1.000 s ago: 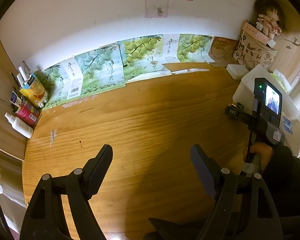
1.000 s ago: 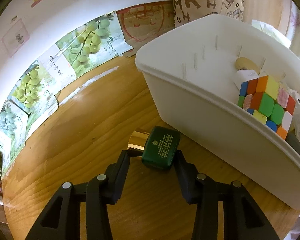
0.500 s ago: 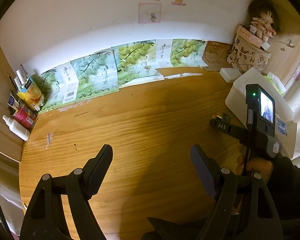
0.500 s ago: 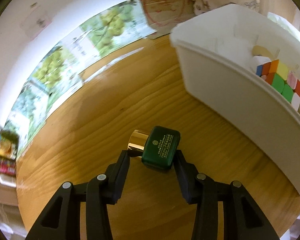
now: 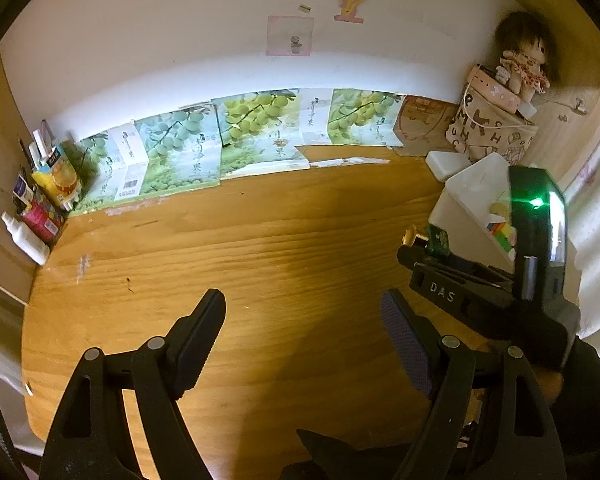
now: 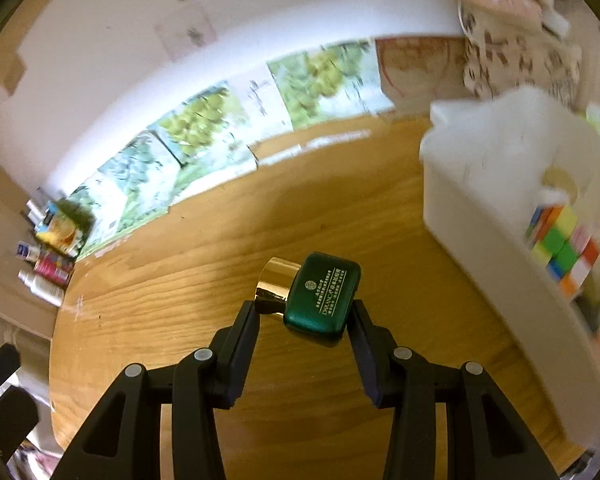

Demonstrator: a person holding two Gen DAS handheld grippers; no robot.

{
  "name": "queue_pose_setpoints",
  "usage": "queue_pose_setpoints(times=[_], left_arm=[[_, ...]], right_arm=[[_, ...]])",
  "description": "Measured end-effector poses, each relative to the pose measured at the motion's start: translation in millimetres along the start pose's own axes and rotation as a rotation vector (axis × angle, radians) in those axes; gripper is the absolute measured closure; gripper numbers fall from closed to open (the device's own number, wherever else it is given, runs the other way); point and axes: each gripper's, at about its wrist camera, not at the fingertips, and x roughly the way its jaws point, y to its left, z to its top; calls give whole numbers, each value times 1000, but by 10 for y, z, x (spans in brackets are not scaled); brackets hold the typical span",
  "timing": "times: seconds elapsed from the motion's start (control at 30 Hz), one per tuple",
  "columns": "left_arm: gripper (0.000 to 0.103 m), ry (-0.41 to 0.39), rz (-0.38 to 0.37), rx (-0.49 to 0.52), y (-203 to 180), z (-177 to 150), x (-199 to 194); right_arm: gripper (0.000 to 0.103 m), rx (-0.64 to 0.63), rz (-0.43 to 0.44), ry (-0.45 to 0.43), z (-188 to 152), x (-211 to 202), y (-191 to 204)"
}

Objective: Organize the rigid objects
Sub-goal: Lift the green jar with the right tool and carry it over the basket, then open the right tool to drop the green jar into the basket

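Note:
My right gripper (image 6: 305, 314) is shut on a green bottle (image 6: 322, 299) with a gold cap and holds it above the wooden table (image 6: 228, 240), left of the white bin (image 6: 496, 216). The bin holds a colourful puzzle cube (image 6: 562, 246) and other small items. In the left wrist view, the right gripper (image 5: 424, 246) with the bottle (image 5: 436, 240) sits in front of the bin (image 5: 472, 196). My left gripper (image 5: 304, 332) is open and empty over the table's front part.
Grape-printed cartons (image 5: 236, 136) line the back wall. Bottles and tubes (image 5: 40, 208) stand at the far left. A patterned bag (image 5: 492, 128) with a doll (image 5: 524, 56) on it and a small white box (image 5: 444, 162) sit at the back right corner.
My right gripper has swung left and back from the bin's edge, still holding the green bottle. The left gripper has stayed open, its view shifting slightly.

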Motion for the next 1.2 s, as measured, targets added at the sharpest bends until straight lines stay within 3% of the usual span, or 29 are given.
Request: queue_pose_setpoints(times=[0.27,0.67,1.2], left_arm=[[20,-21,-2,-56,-380,14,-48],[20,-18,-19,-96,-882,-122,-32],[20,-100,11,-121,-1092,-176,-245]], right_arm=[[57,-144,10,-129,135,-518,-203],[57,-242,-87,-269,259,-1064,-763],[57,-119,-151,-240,178,-1306,-1470]])
